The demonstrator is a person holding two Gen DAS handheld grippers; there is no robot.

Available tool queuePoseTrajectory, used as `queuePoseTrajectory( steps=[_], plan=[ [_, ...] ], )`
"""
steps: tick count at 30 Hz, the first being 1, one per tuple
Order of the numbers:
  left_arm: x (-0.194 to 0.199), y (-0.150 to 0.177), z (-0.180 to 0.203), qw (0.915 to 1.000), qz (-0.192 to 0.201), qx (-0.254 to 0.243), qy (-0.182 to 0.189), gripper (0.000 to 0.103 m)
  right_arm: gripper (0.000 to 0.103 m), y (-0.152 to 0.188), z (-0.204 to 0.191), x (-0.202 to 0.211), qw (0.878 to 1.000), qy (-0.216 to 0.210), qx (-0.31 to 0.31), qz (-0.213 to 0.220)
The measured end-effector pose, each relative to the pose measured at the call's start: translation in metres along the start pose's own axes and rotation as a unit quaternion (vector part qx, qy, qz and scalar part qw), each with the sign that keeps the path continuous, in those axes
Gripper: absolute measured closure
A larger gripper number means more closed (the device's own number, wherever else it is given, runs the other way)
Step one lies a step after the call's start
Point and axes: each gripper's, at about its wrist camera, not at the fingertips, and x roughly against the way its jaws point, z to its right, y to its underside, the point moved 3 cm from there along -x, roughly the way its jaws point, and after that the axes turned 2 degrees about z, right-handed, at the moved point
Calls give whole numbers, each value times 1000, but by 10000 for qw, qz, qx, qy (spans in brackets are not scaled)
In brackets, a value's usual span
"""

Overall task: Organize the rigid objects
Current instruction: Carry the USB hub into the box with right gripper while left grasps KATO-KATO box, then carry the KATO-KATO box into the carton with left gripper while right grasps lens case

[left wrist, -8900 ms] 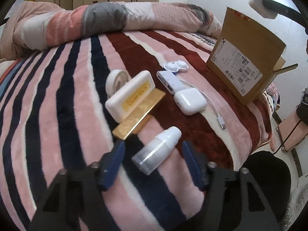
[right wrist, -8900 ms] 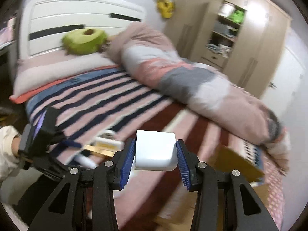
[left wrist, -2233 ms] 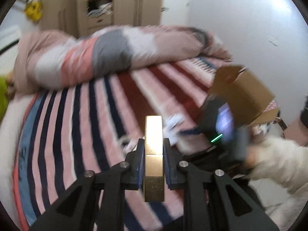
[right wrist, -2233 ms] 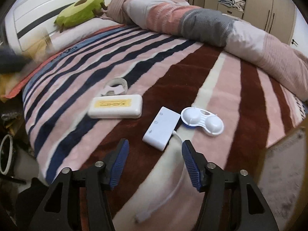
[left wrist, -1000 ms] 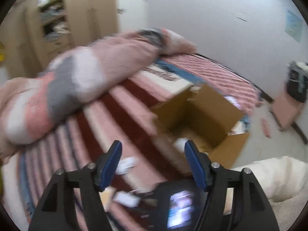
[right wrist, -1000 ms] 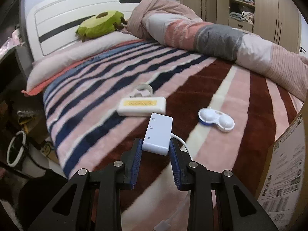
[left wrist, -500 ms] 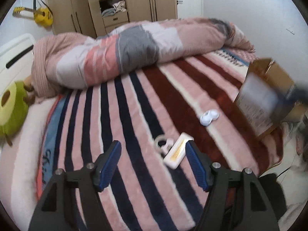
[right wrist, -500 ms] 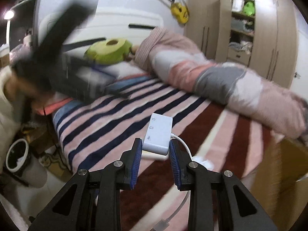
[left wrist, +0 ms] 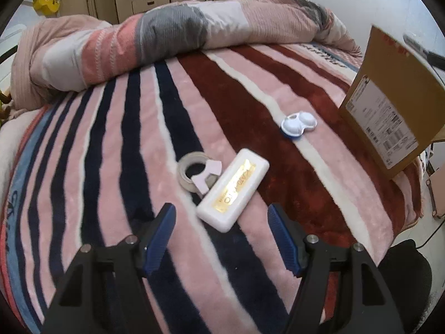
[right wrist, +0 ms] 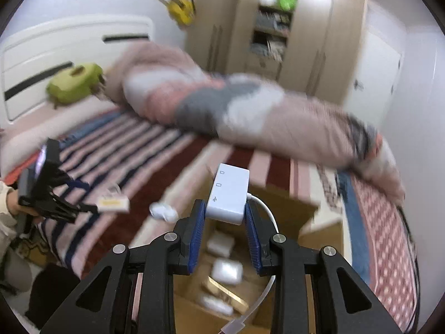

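Adapter carried over the box, white case next in line.
On the bed [left wrist: 111, 144], the cardboard box [right wrist: 281, 217] lies under the right tongs [right wrist: 225, 217], clamped on the white adapter [right wrist: 229, 192]: release should follow. Left tongs [left wrist: 221, 229], wide and empty, hover just short of the white case [left wrist: 233, 189].

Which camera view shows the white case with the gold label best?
The left wrist view: the white case lies sharp on the striped blanket, beside the tape roll. The right wrist view shows it only small and blurred.
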Motion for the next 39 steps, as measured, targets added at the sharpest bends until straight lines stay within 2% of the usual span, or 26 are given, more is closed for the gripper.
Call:
queuePoseTrajectory(
  steps=[3,5,7,10,12,14,17,18,21,24,27,29,32,35,39],
  plan=[
    [-14,3,2,9998,-71,-24,-167,37,78,11,12,-20,9991,104,-140,-384],
    [-22,4,1,9998,-122,31,-142,38,77,18,17,-27,9982,155,-182,-550],
    [-26,5,0,9999,-133,83,-64,39,70,22,22,-32,9972,245,-234,-662],
    [-31,2,-1,9999,-32,140,-78,46,64,24,23,-30,9979,205,-253,-566],
    [-33,0,0,9998,-35,183,56,55,63,25,19,-27,9983,183,-212,-506],
    [-32,1,5,9999,-79,73,123,61,63,25,15,-25,9987,133,-176,-465],
    [-27,5,16,9987,-152,-139,471,70,63,22,8,-21,9991,94,-127,-403],
    [-26,7,21,9979,-172,-192,592,71,63,22,5,-19,9992,76,-111,-378],
    [-26,8,25,9984,-165,-195,496,71,63,18,-1,-18,9994,-1,-87,-320],
    [-32,3,25,9990,-59,-7,447,65,63,15,-8,-19,9996,-95,-73,-271],
    [-39,-4,25,9988,15,212,439,65,63,11,-19,-21,9995,-244,-45,-216],
    [-41,-7,26,9989,25,256,395,68,63,9,-30,-19,9997,-217,61,-124],
    [-40,-9,26,9989,65,235,393,71,63,4,-47,-15,9987,-486,148,10],
    [-34,-10,22,9985,77,286,465,71,63,-3,-64,-11,9979,-533,301,202],
    [-9,-13,13,9988,205,290,326,71,62,-8,-91,-16,9944,-957,402,173]
  ],
)
